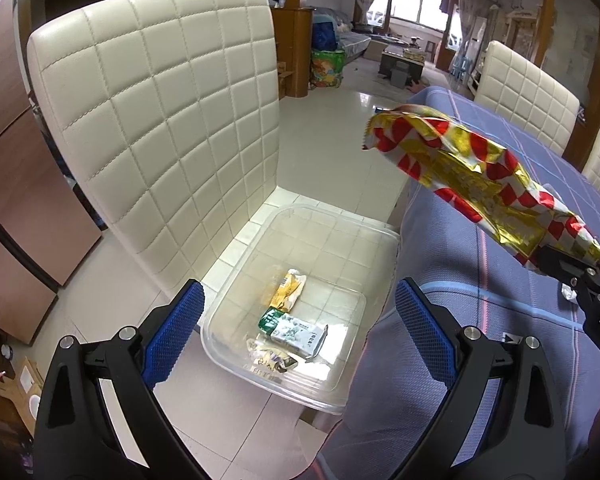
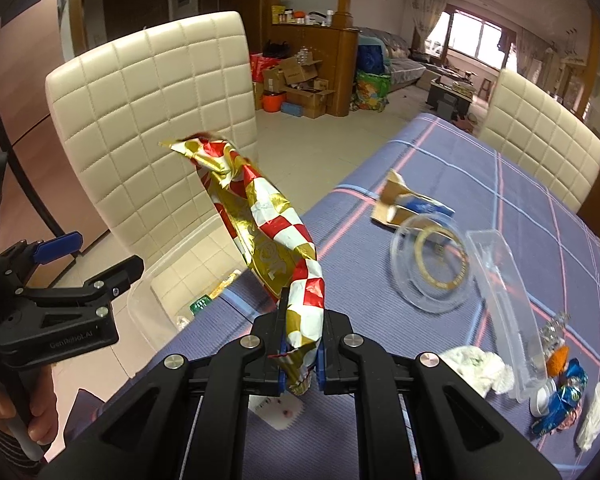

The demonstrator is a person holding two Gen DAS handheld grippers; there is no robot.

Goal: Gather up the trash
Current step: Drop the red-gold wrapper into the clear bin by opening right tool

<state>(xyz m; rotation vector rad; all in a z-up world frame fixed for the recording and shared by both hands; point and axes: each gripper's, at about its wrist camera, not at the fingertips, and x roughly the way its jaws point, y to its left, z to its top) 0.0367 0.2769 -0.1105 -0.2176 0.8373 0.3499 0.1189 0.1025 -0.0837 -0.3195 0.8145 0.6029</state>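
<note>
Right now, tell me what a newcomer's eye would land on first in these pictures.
The crumpled red, white and gold checkered foil wrapper stands out first, pinched at its lower end in the right tool above the edge of the blue plaid tablecloth. Next comes the clear plastic bin on the cream quilted chair, a few wrappers inside, with the left tool open above it.

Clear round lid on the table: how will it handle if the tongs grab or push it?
The clear round lid lies flat on the tablecloth, so it will probably slide, not roll. Thin plastic: likely light, slightly flexible. Its low rim gives little to pinch, and it looks slippery.
</note>
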